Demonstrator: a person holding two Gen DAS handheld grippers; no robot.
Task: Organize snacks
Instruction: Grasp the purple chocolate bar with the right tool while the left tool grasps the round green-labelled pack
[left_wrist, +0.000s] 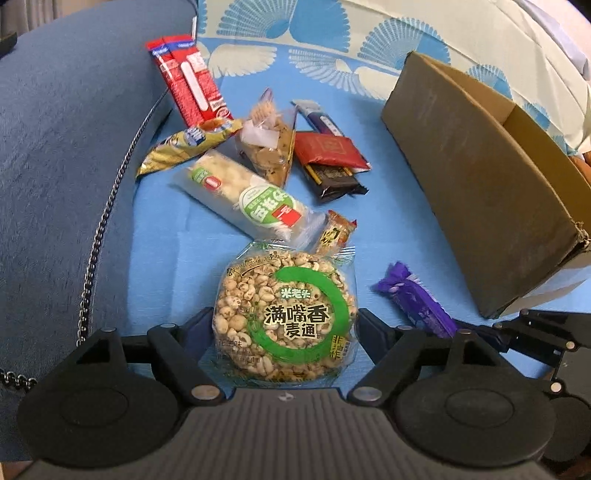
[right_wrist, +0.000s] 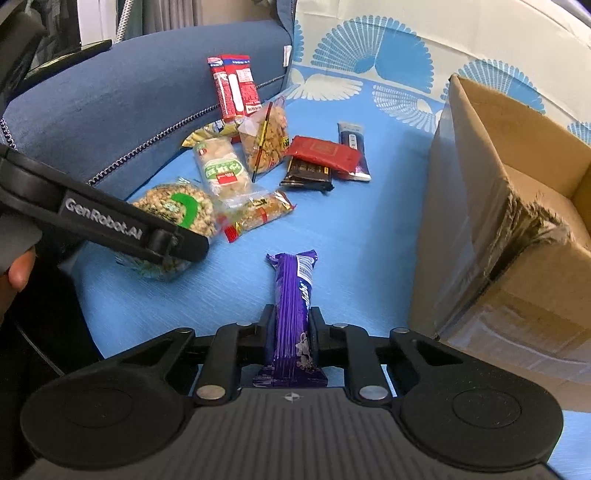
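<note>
Snacks lie scattered on the blue sheet, and the cardboard box is your landmark: it stands open at the right side of the sheet, with every snack lying outside it, toward the blue sofa arm.

Your right gripper is clamped on the purple bar. The fingers press its wrapper from both sides, and the bar points away from you, near the box's front corner.

Your left gripper stands wide around the round puffed-grain cake, further from the box than the purple bar. Its fingers flank the packet on either side; from the left wrist view you cannot tell whether they touch the wrapper, so it does not read as a grip.

Beyond the cake, away from the box, sits the main cluster. A long white rice bar with a green label lies diagonally, with a small orange packet touching its near end. Behind those you have a clear bag of brown crackers and a gold wrapper. Two red sticks lean against the sofa arm, furthest from the box. Nearer the box side of the cluster, a red packet rests on a dark chocolate bar, with a dark blue bar just behind them.
</note>
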